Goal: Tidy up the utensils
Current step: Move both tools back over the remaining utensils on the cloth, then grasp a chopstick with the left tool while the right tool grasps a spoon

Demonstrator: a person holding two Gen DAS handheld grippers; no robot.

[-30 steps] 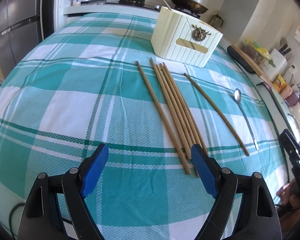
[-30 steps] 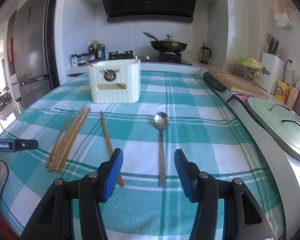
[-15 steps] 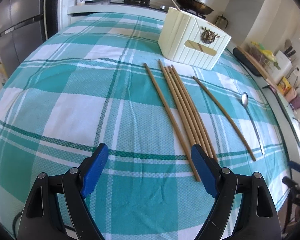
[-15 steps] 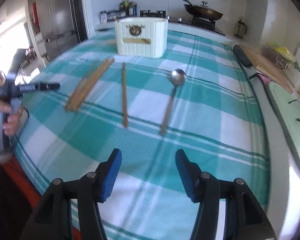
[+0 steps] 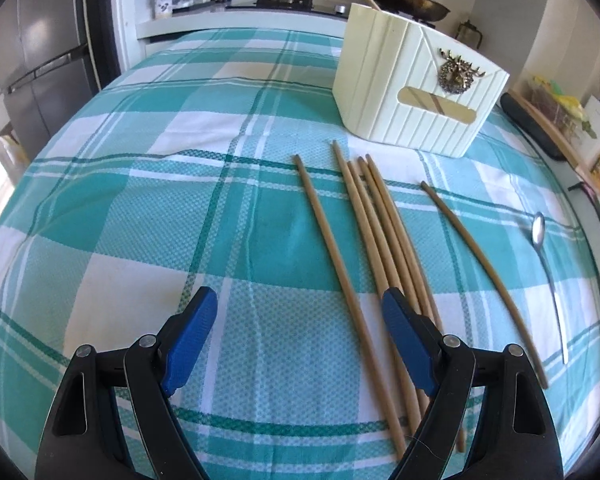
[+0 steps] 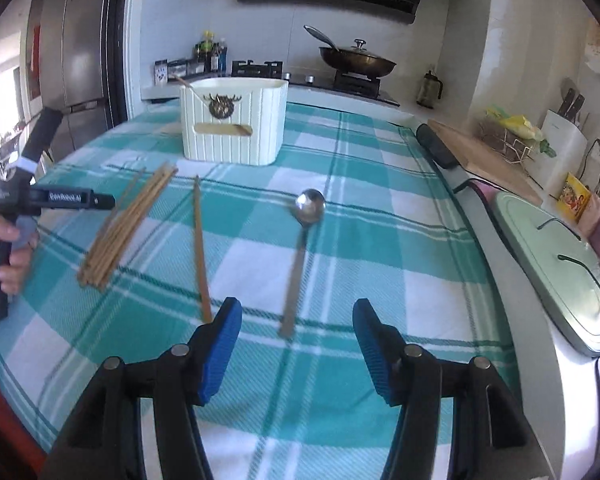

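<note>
A: What lies on the teal checked tablecloth point(image 5: 140, 220), starting at the left?

B: First the left gripper point(image 5: 296, 316), its blue pads spread wide over the cloth with nothing pressed between them. One lone chopstick point(image 5: 332, 256) runs down into the gap, touching neither pad.

A: And next to it?

B: A bundle of chopsticks point(image 5: 384, 232) lying close together, its near ends passing under the gripper's right finger. Further right is a separate single chopstick point(image 5: 480, 268), then the metal spoon point(image 6: 306, 236), bowl pointing away towards the stove.

A: Where is the holder?

B: The cream utensil holder point(image 5: 412, 92) stands upright just beyond the far tips of the bundle, with one stick already leaning inside.

A: The other tool?

B: The right gripper point(image 6: 298, 340) hovers with its jaws apart and empty, the spoon's handle end lying just ahead of the gap.
</note>
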